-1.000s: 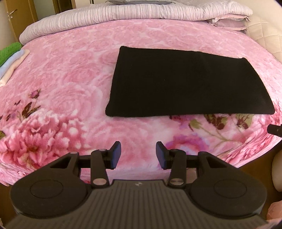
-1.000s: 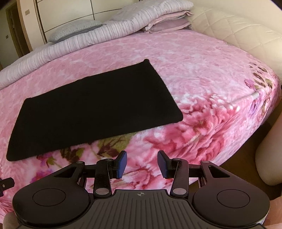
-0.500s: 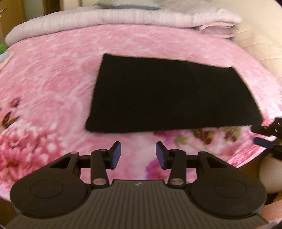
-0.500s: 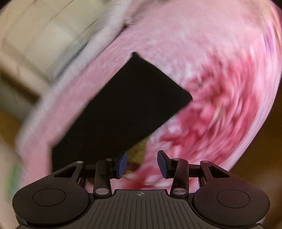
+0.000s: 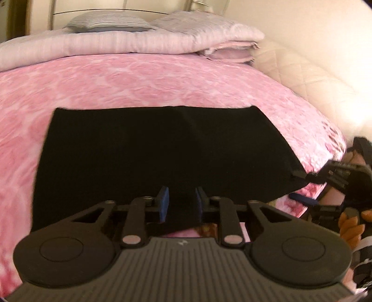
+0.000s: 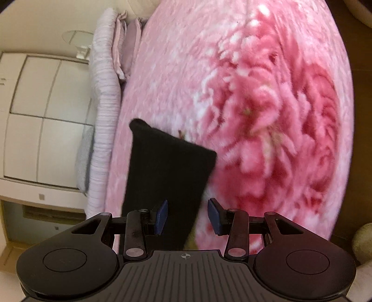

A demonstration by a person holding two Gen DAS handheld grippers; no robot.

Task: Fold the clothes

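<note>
A black folded garment (image 5: 158,151) lies flat on the pink floral bedspread (image 5: 139,76). My left gripper (image 5: 180,202) is at the garment's near edge, jaws narrowed around a lifted bit of black cloth that fills the gap between the pads. My right gripper (image 6: 187,216) is rolled on its side at the garment's right end (image 6: 167,162), jaws apart, with the cloth's edge lying between them. In the left wrist view the right gripper (image 5: 311,183) shows at the garment's near right corner.
A folded lilac quilt (image 5: 130,44) and pillows (image 5: 109,22) lie along the head of the bed. A cream quilted bed surround (image 5: 309,76) curves on the right. A white wardrobe (image 6: 41,120) stands beyond the quilt. The bed's edge drops off close to both grippers.
Both grippers moved forward to the garment's near edge. The left jaws narrowed onto the cloth. The right gripper rolled sideways and reached the right corner.
</note>
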